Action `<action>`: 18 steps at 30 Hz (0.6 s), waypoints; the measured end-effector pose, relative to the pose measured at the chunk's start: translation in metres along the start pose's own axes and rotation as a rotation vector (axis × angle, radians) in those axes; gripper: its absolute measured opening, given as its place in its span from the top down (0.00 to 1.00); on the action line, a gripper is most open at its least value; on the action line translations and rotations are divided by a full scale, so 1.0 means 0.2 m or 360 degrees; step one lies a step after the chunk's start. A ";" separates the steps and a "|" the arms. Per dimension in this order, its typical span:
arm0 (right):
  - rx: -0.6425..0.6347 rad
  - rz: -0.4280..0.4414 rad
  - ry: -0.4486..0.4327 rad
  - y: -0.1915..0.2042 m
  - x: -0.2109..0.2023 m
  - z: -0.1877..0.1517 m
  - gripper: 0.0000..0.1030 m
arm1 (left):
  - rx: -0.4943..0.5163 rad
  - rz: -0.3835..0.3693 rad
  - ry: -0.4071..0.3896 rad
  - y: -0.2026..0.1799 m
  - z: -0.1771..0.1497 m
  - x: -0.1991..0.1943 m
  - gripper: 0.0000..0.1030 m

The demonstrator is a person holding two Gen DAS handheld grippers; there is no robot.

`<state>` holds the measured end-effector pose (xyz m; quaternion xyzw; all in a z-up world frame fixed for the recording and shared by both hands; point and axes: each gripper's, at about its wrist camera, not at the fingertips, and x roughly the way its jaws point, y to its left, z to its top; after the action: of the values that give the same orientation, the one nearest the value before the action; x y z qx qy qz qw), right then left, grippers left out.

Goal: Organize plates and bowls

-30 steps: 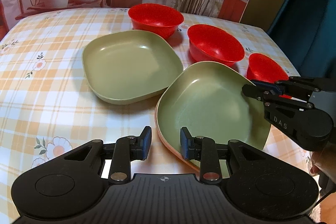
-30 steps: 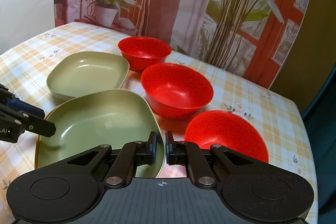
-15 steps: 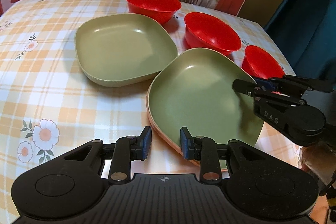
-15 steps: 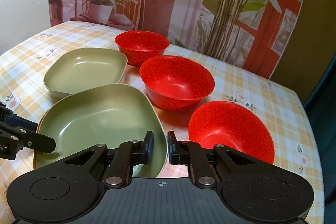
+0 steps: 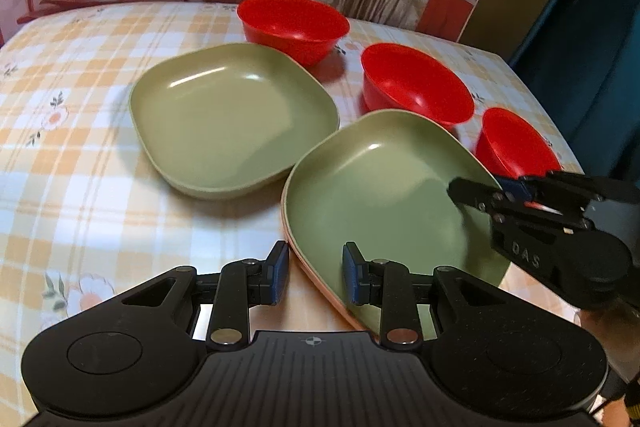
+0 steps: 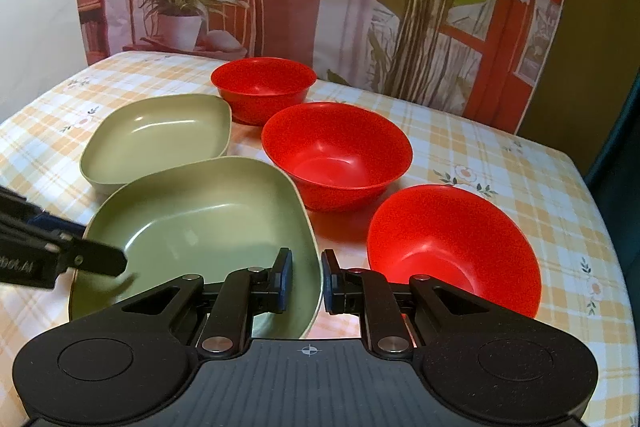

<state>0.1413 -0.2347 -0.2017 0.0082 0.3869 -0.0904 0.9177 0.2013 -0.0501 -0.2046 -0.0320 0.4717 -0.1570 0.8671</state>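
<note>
Two green square plates and three red bowls sit on the checked tablecloth. The near green plate [image 5: 376,187] [image 6: 208,223] lies between my grippers. My left gripper [image 5: 315,273] is open, its jaws straddling that plate's near-left rim. My right gripper [image 6: 307,281] is open, its jaws either side of the plate's right rim. The far green plate [image 5: 232,115] [image 6: 156,139] lies behind it. The red bowls stand in a row: far [image 5: 292,25] [image 6: 264,87], middle [image 5: 416,87] [image 6: 336,151], near [image 5: 516,143] [image 6: 452,243].
The table's right edge [image 5: 560,131] runs close to the near red bowl. A printed backdrop with a potted plant [image 6: 180,11] hangs behind the table. The right gripper's body [image 5: 560,227] shows in the left wrist view; the left gripper's finger [image 6: 60,255] shows in the right wrist view.
My right gripper has opened from nearly shut and now straddles the near plate's right rim. My left gripper stays open at the plate's near-left rim; the view shifted slightly.
</note>
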 end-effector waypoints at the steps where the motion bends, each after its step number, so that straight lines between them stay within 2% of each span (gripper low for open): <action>1: 0.0000 0.0002 0.0001 0.00 0.00 0.00 0.86 | 0.0004 -0.0002 0.0001 0.00 0.01 0.00 0.70; 10: 0.0024 -0.0008 -0.0035 -0.03 -0.06 0.03 0.81 | 0.0043 0.0000 -0.0052 0.05 0.03 -0.08 0.69; 18: 0.0095 0.0053 -0.0107 -0.05 -0.10 0.18 0.75 | 0.0011 0.0037 -0.0186 0.17 0.13 -0.21 0.65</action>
<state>0.1510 -0.2447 -0.1621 0.0390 0.3527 -0.0868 0.9309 0.2091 -0.0083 -0.1634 -0.0325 0.4199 -0.1464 0.8951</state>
